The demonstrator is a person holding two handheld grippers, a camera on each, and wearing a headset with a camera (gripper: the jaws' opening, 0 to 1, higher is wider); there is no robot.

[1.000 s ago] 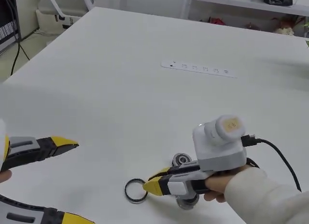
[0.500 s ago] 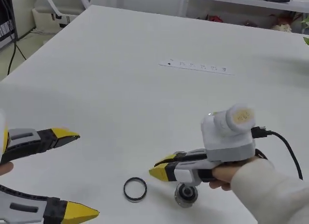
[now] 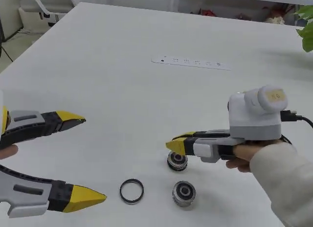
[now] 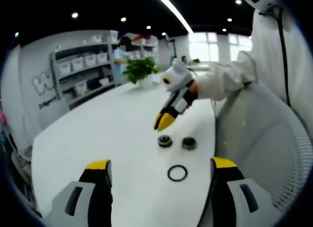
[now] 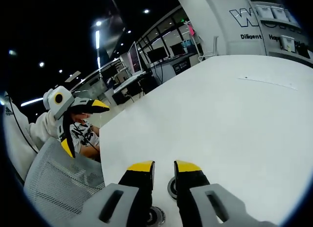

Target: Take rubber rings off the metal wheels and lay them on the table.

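White matte bench (image 3: 146, 90) underneath, plain and smooth. Flat on it by the near edge, one rubber ring (image 3: 131, 191): thin, black, round, loose, touching nothing. Just beside it toward the right edge, nearer metal wheel (image 3: 184, 193) and farther metal wheel (image 3: 177, 160), with shiny hubs and dark rims; cannot tell whether rings remain on them. Over the farther one, right claw (image 3: 175, 145), narrow and empty, drawn back from the ring it hovered at a second ago, so one ring likely counts as delivered. Toward the left edge, left claw (image 3: 89, 158), wide and empty.
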